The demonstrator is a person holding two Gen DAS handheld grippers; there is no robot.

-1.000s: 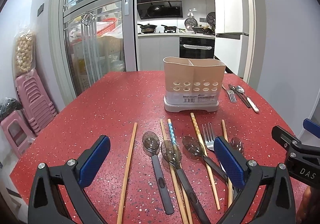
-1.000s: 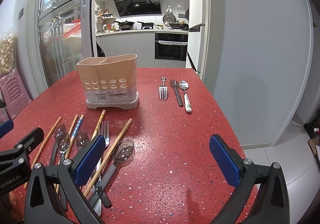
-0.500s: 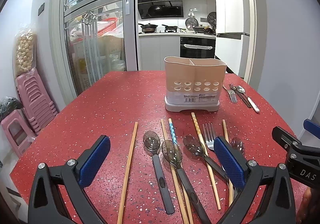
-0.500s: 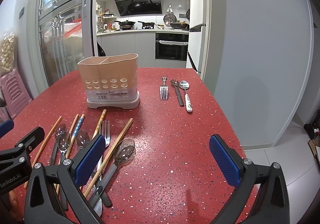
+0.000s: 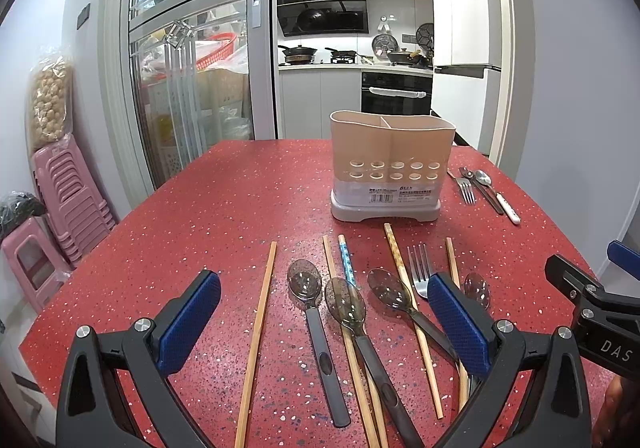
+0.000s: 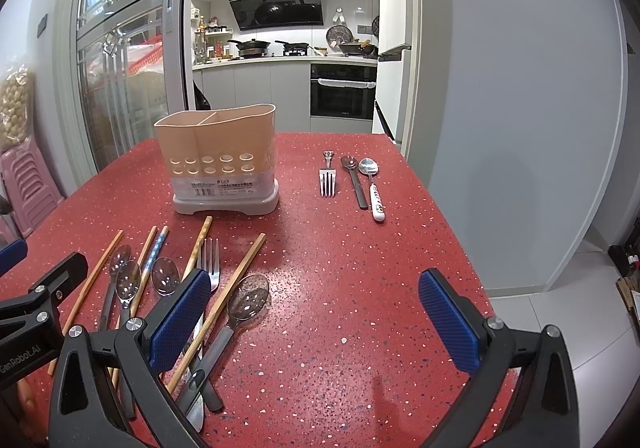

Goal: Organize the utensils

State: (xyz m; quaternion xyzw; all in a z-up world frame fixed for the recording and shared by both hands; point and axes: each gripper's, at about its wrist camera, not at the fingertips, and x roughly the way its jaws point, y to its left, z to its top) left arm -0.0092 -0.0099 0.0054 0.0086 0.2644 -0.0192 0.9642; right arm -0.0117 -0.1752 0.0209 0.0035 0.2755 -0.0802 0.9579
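- The left tongs (image 5: 324,324) hang wide apart above the near edge of the red speckled desk (image 5: 208,224), holding nothing; their blue pads (image 5: 188,320) straddle the scattered utensils.
- The right tongs (image 6: 316,318) are also spread wide and empty, over a bare stretch of the desk to the right of the pile.
- Nearest in the pile lie three smoky translucent spoons (image 5: 344,306) with dark grey handles, side by side, bowls pointing away.
- A fourth translucent spoon (image 6: 248,302) lies at the right end of the pile, beside a plain wooden chopstick (image 6: 224,300).
- A lone wooden chopstick (image 5: 258,332) lies at the left, apart from the rest.
- Among the spoons are further chopsticks, one with a blue patterned tip (image 5: 346,258) and one with a pale dotted tip (image 5: 394,248).
- A metal fork (image 5: 418,268) rests tines away, partly hidden behind the left tongs' right pad.
- Farther back the beige utensil holder (image 5: 392,163) stands upright on a grey base, divided into compartments, a row of round holes across its front.
- To the holder's right, well apart from the pile, lie a small fork (image 6: 327,177), a dark-handled spoon (image 6: 354,179) and a white-handled spoon (image 6: 372,187) in a neat row.
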